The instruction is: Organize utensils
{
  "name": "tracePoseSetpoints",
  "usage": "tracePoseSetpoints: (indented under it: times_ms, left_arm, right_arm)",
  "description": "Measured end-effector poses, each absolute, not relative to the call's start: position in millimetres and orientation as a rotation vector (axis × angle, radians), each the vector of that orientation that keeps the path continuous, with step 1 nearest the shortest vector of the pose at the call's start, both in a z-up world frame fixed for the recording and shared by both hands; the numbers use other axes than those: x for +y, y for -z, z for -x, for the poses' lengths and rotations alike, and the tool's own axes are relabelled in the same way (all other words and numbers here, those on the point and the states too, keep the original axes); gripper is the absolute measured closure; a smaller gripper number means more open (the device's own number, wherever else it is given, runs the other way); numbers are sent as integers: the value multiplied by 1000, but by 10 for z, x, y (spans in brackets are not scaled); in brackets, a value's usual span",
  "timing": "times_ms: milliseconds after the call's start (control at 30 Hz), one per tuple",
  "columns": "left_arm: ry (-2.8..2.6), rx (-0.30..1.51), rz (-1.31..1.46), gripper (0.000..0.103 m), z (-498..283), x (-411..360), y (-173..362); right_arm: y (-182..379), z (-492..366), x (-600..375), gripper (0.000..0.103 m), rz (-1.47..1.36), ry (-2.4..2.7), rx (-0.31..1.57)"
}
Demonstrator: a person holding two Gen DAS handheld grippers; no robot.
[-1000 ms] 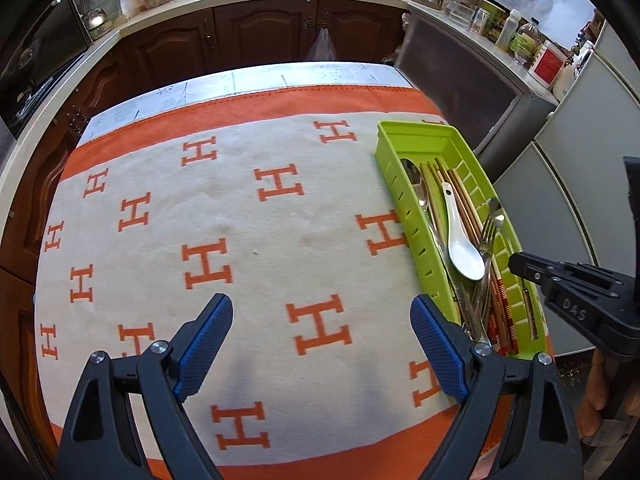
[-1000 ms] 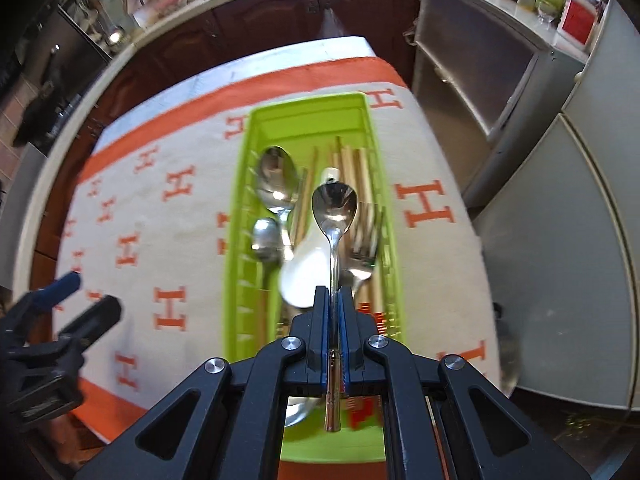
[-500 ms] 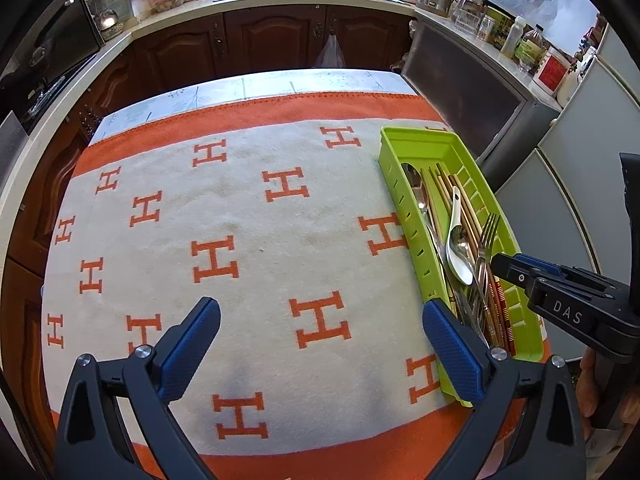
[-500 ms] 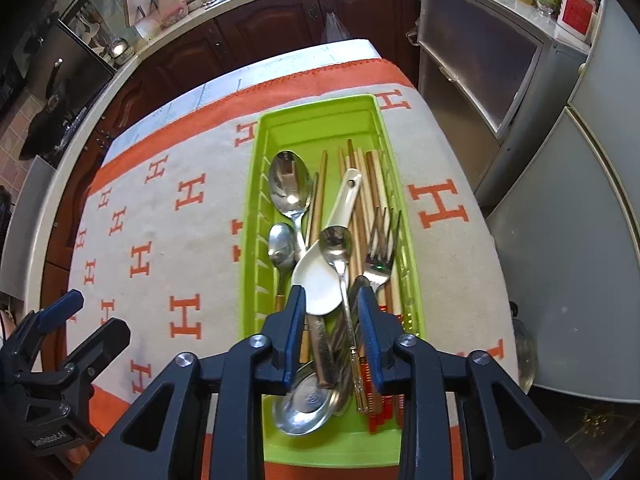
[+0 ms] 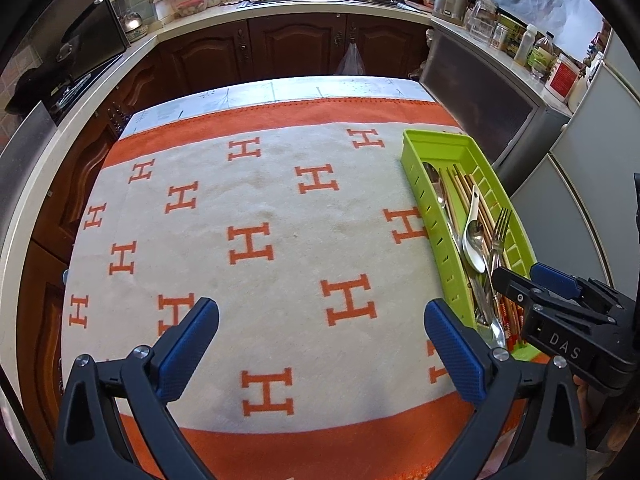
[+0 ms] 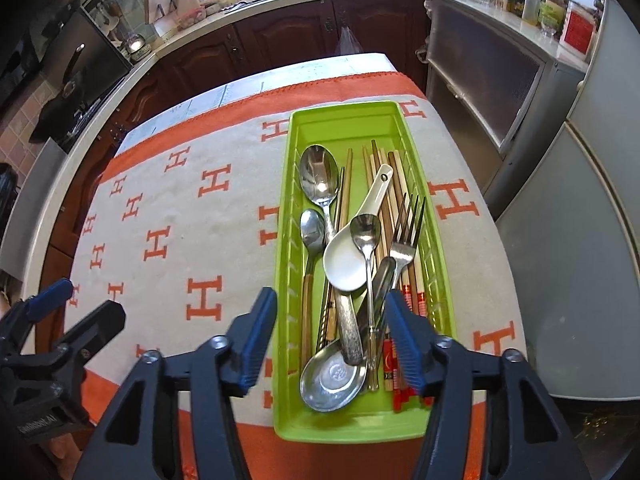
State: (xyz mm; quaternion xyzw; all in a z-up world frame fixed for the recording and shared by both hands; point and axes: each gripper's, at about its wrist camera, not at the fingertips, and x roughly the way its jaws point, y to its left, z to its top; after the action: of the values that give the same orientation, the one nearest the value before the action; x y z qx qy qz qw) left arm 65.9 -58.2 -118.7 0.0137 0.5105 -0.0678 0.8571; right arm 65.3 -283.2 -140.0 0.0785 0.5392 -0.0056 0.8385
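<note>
A lime green utensil tray (image 6: 348, 128) lies on the right side of the table; it also shows in the left wrist view (image 5: 440, 142). In it lie several metal spoons, a white ceramic spoon (image 6: 350, 256), a fork (image 6: 406, 236), chopsticks (image 6: 390, 184) and a small steel spoon (image 6: 366, 232) resting on top. My right gripper (image 6: 332, 332) is open and empty above the tray's near end. My left gripper (image 5: 320, 348) is open and empty above the cloth, left of the tray.
A white cloth with orange H marks and an orange border (image 5: 256, 248) covers the table. Dark wooden cabinets (image 5: 280, 48) and a counter with a sink stand behind. Grey appliances (image 6: 580, 200) stand close on the right.
My right gripper opened and let go of the small steel spoon, which now lies in the tray. Both grippers drew back and up.
</note>
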Motion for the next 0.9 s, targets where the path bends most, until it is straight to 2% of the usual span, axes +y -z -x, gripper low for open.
tracePoseSetpoints:
  times_ms: [300,400,800,900]
  left_arm:
    - [62,1077,-23,1,-357,-315,1185]
    - [31,1036,-4,1,-281,-214,1084]
    - [1,888,7,1,-2,16,472]
    - [0,841,-12,1,67,-7,326]
  right_arm:
    - [1313,-347,-2621,29,-166,-39,1120]
    - [1188,-260,-2519,28,-176,-74,1099]
    - [288,44,-2122,26,-142,-180,894]
    - [25,117,-2084,20,-145,-194,846]
